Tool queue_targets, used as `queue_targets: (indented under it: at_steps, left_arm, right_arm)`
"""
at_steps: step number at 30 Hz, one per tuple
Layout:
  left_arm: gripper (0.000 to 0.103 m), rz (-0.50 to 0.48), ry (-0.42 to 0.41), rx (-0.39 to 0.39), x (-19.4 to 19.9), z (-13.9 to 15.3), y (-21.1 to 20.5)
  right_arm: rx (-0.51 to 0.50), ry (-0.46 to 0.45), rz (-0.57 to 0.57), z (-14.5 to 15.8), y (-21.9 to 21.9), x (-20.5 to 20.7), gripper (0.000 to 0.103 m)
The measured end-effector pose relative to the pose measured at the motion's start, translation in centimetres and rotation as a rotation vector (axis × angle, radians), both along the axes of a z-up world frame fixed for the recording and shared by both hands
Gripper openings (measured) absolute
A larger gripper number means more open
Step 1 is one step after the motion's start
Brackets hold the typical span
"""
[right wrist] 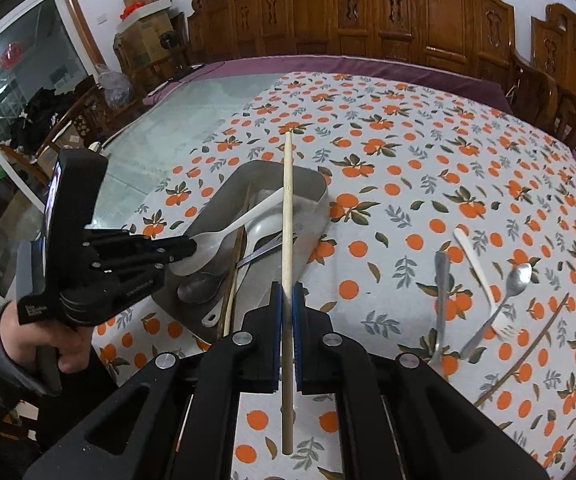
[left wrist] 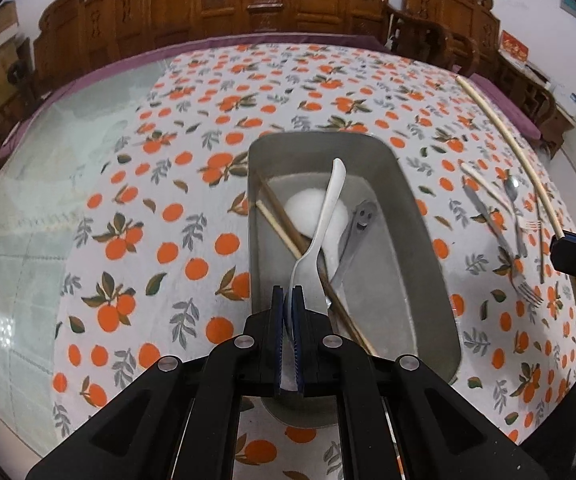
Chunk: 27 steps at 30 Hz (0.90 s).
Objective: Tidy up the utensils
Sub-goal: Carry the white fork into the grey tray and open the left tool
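A hand (right wrist: 44, 344) carries the left gripper (left wrist: 288, 300), its jaws clenched on the bowl of a white spoon (left wrist: 320, 224) held over the grey metal tray (left wrist: 424, 264) near the table's middle. Inside the tray lie chopsticks (left wrist: 284, 228) and a smiley-faced spoon (left wrist: 358, 228). The right gripper (right wrist: 287, 300) grips one pale chopstick (right wrist: 287, 216). Toward the table's right edge lie forks (right wrist: 492, 316).

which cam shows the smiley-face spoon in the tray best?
Left wrist view: the smiley-face spoon lies in the metal tray with its printed face clear. In the right wrist view only a grey handle sliver shows, crossed by the chopstick in the right claw.
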<state>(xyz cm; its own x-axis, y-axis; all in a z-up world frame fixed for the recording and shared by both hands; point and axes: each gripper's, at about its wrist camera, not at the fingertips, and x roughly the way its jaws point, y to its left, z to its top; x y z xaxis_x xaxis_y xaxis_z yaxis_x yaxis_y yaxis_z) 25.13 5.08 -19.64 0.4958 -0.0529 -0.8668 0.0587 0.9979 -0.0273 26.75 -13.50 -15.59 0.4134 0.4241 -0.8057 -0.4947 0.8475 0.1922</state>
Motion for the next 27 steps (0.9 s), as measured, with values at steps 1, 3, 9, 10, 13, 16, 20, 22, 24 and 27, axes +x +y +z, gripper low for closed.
queue_targets:
  at_steps: [1, 3, 9, 10, 13, 16, 20, 22, 24, 27]
  left_arm:
    - [0.003, 0.001, 0.002, -0.003, 0.1, -0.1, 0.0]
    - [0.003, -0.001, 0.005, -0.007, 0.3, -0.3, -0.1]
    - [0.004, -0.013, 0.029, -0.023, 1.0, -1.2, -0.6]
    - [0.004, -0.017, 0.031, -0.03, 1.1, -1.3, -0.7]
    - [0.005, -0.026, 0.028, -0.044, 1.0, -1.0, -0.6]
    - [0.013, -0.025, 0.013, -0.058, 0.6, -0.2, -0.2]
    - [0.02, -0.028, -0.017, -0.057, -0.3, 1.1, 0.5]
    - [0.02, -0.027, -0.031, -0.054, -0.8, 1.8, 0.9]
    - [0.024, -0.024, -0.043, -0.05, -1.3, 2.3, 1.4]
    - [0.028, -0.016, -0.062, -0.041, -2.0, 3.2, 2.5]
  right_arm:
    - [0.003, 0.004, -0.001, -0.1, 0.1, 0.1, 0.006]
    - [0.007, 0.008, -0.001, -0.3, 0.3, 0.4, 0.006]
    - [0.006, 0.034, 0.013, -1.3, 1.1, 1.0, 0.006]
    - [0.007, 0.037, 0.016, -1.4, 1.2, 1.1, 0.006]
    - [0.013, 0.041, 0.026, -1.4, 1.8, 1.3, 0.006]
    - [0.025, 0.045, 0.034, -1.5, 2.3, 1.5, 0.006]
    - [0.041, 0.056, 0.036, -2.0, 3.3, 2.0, 0.006]
    - [0.045, 0.058, 0.041, -2.2, 4.0, 2.1, 0.006]
    - [0.047, 0.056, 0.046, -2.4, 4.7, 2.2, 0.006]
    - [0.049, 0.059, 0.05, -2.6, 5.6, 2.4, 0.006]
